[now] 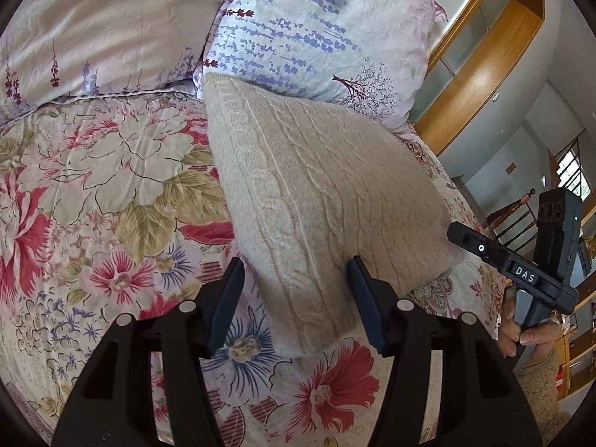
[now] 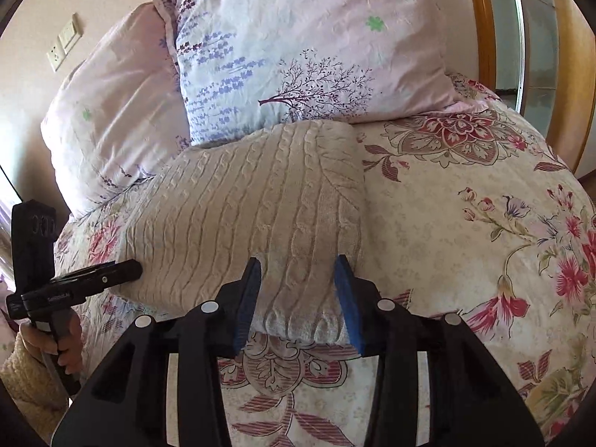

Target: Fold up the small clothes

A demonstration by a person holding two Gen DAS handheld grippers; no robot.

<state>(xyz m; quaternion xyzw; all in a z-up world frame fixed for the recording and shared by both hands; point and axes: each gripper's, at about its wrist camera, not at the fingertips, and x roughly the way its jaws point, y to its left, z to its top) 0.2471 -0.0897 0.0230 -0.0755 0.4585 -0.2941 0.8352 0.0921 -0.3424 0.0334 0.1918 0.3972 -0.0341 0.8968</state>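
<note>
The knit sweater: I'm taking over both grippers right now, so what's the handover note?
Left gripper: open, straddling the near-left corner of the sweater, pads not pressing.
Right gripper: jaws astride the near-right edge, pads against the knit; grip unclear.
Sweater: on the floral quilt, far end against the pillow.
Done: looks folded into a compact bundle.
Left: probably finish the fold or tidy it.

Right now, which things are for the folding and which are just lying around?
For the folding:
- sweater, cream knit, already folded over
- left tongs, straddling one near corner
- right tongs, straddling the other near corner

Just lying around:
- pillows behind the sweater
- flowered bedspread underneath
- wall sockets
- wooden cabinet
</note>
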